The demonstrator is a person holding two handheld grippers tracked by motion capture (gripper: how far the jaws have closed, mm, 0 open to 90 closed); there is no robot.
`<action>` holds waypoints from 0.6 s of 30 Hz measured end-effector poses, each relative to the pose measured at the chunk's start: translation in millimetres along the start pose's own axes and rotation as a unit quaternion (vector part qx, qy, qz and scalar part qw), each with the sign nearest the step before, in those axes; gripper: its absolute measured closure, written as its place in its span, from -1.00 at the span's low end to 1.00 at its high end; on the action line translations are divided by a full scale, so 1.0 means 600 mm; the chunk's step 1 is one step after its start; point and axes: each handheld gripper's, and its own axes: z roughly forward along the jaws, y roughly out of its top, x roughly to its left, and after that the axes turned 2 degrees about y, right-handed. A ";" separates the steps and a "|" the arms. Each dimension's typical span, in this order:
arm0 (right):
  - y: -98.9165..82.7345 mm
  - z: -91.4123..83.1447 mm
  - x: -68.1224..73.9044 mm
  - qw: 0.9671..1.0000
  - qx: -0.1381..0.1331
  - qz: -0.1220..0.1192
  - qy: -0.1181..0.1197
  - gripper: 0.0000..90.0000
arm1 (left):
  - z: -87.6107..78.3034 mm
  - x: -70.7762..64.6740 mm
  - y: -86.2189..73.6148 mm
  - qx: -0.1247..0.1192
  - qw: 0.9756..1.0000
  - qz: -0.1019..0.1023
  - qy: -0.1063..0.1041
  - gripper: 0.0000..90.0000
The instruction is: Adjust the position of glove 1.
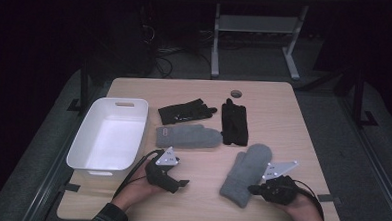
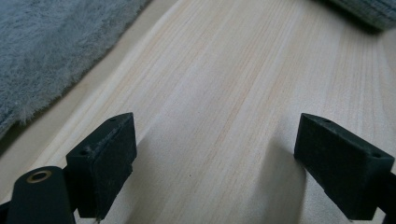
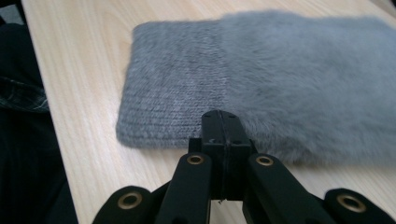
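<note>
Two grey mittens and two black gloves lie on the wooden table (image 1: 284, 102) in front of me. My right gripper (image 3: 223, 126) has its jaws pressed flat together with nothing between them, and its tips sit right at the near edge of the grey mitten (image 3: 261, 79), at the seam where the ribbed cuff meets the fluffy part; I cannot tell whether they touch the fabric. In the high view that mitten (image 1: 246, 174) lies tilted at the near right of the table, cuff towards me, with the right gripper (image 1: 254, 189) at its near right edge.

My left gripper (image 2: 215, 144) holds its jaws wide apart over bare wood, gripping nothing. From above the left gripper (image 1: 181, 182) rests near the table's near edge, just right of the white tub (image 1: 133, 133).

Farther off, the second grey mitten (image 1: 188, 136) lies crosswise in the middle of the table. Behind it sits one black glove (image 1: 184, 111), and to its right the other black glove (image 1: 233, 123) points away from me.
</note>
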 end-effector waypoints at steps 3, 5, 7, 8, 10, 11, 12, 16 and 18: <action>0.012 0.012 0.005 1.000 0.001 -0.008 0.011 1.00 | 0.000 0.000 0.000 0.002 1.000 0.001 0.000 -0.73; 0.020 0.021 0.009 1.000 0.001 -0.017 0.019 1.00 | 0.000 0.000 0.000 0.002 1.000 0.001 0.000 -0.73; 0.029 0.028 0.011 0.999 0.003 -0.024 0.024 1.00 | 0.000 0.000 0.000 0.002 1.000 0.001 0.000 -0.73; 0.033 0.032 0.013 0.999 0.003 -0.024 0.027 1.00 | 0.000 0.000 0.000 0.002 1.000 0.001 0.000 -0.73; 0.041 0.039 0.014 0.999 0.003 -0.029 0.029 1.00 | 0.000 0.000 0.000 0.002 1.000 0.001 0.000 -0.73; 0.044 0.042 0.014 0.999 0.003 -0.033 0.030 1.00 | 0.000 0.000 0.000 0.002 1.000 0.001 0.000 -0.73; 0.047 0.045 0.016 0.999 0.003 -0.030 0.032 1.00 | 0.000 0.000 0.000 0.002 1.000 0.001 0.000 -0.73; 0.059 0.056 0.017 0.999 0.005 -0.035 0.037 1.00 | 0.000 0.000 0.000 0.002 1.000 0.001 0.000 -0.73; 0.066 0.063 0.018 0.999 0.005 -0.035 0.041 1.00 | 0.000 0.000 0.000 0.002 1.000 0.001 0.000 -0.73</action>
